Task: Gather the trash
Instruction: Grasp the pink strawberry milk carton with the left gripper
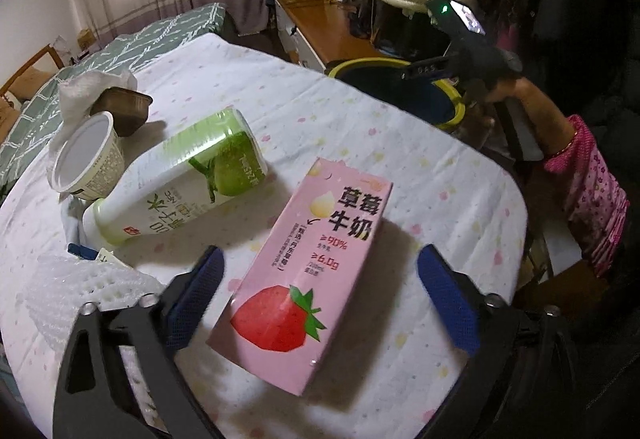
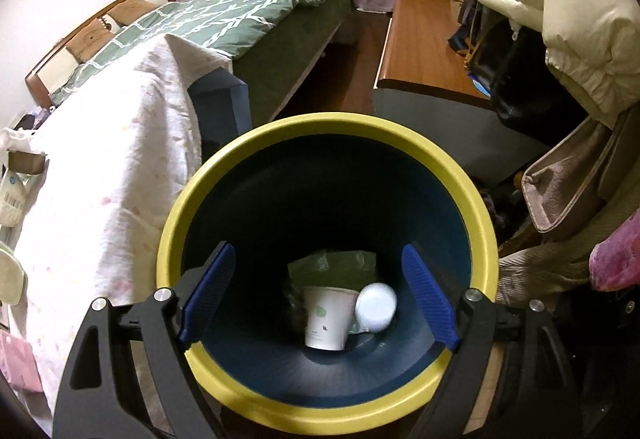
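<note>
A: Where was the strawberry milk carton (image 1: 308,267) then?

B: It lay flat on the table's flowered cloth (image 1: 360,127), right in front of the left gripper (image 1: 320,295), between its two blue pads (image 1: 196,291) but touching neither. Its long axis ran away from the claw, a little tilted to the right, so the jaws stood across its narrow width. They were wide apart and held nothing.

A: And the right gripper (image 2: 318,295)?

B: It hovered over the yellow-rimmed bin (image 2: 320,129) beside the table, also wide and empty. A paper cup (image 2: 326,319) and a white lid (image 2: 376,305) were already inside. The left hand was clearly the nearer one.

A: What stood around the carton?

B: A green coconut water bottle (image 1: 180,179) lay just to the left, with a yogurt cup (image 1: 86,155), a brown tray (image 1: 124,107) and foam netting (image 1: 96,283) near it. I judged that the bottle was close, but not in the way.
</note>
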{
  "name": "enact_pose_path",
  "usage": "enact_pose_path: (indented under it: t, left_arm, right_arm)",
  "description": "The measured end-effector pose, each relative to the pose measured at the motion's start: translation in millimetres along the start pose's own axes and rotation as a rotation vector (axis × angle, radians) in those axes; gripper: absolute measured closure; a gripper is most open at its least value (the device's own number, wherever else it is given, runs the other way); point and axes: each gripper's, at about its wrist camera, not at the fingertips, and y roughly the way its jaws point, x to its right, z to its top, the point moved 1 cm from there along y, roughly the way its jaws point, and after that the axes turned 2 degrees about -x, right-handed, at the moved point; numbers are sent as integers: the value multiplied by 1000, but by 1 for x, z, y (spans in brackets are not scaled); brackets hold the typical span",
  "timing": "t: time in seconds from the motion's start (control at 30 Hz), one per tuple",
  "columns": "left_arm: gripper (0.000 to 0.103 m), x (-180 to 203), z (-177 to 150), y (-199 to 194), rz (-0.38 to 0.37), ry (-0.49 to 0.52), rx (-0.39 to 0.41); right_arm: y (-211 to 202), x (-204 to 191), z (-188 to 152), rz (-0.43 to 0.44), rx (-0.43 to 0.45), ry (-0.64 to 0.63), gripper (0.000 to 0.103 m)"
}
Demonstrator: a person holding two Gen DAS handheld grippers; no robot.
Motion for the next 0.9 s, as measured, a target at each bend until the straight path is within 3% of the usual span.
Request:
enact_pose_path:
  t: [0.13,0.2,0.3,0.5,0.9]
  left_arm:
    - [27,0,-1,6,-6,6,-27]
    - [40,0,-1,7,-16,-7,-39]
    - [46,1,-2,10,-20,-32,-60]
    - [53,10,-4,14,-34,-66,-86]
    - [53,25,17,0,-22,-74,-19]
  right_arm:
    - [-3,-3,0,14,6,-3,22]
    - [-5,-4,0,19,9,-3,22]
    - [-7,-4,-1,34,11,-2,22]
    - [-12,-8,-4,58,17,-10,22]
    - [-53,6,-17,95,89,9,22]
